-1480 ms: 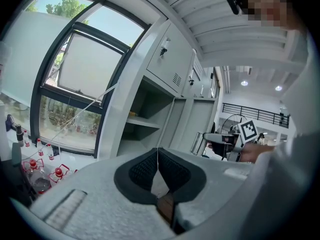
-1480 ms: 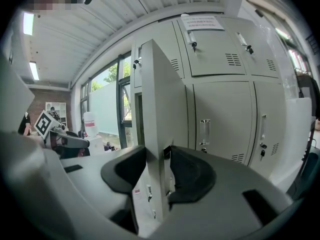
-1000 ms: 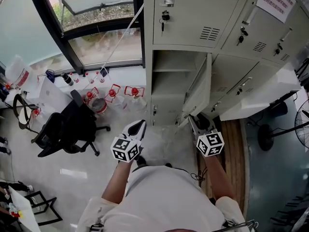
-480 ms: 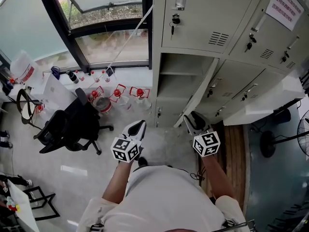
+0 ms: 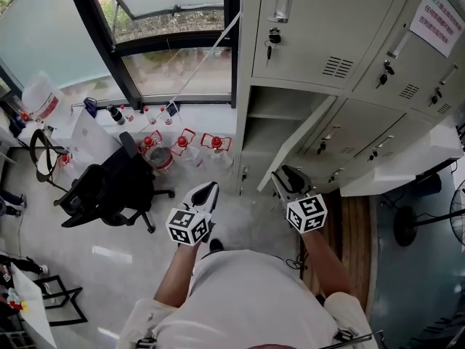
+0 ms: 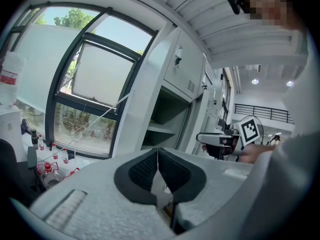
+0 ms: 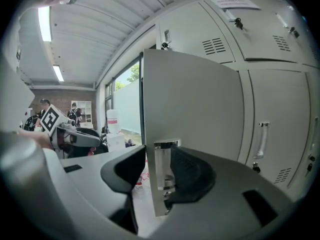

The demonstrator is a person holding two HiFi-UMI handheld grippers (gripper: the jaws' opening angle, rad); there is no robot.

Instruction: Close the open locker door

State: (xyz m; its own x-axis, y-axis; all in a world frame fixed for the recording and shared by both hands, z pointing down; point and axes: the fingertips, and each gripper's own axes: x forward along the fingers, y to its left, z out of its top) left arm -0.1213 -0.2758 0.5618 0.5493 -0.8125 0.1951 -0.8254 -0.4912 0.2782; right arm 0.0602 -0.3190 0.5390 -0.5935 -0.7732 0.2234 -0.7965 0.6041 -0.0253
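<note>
Past the big window (image 5: 174, 71) and black office chair (image 5: 109, 187) left of the locker bank (image 5: 320, 27), the left hand-held gripper (image 5: 208, 188) hangs pressed together and empty, while the right hand-held gripper (image 5: 285, 174) pinches the half-open locker door (image 5: 290, 150) by its handle, out from the locker bank's open bay.

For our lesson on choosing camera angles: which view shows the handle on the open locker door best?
The right gripper view: the handle stands large between the jaws of the right gripper. In the head view that gripper covers it; the left gripper view does not show it.
</note>
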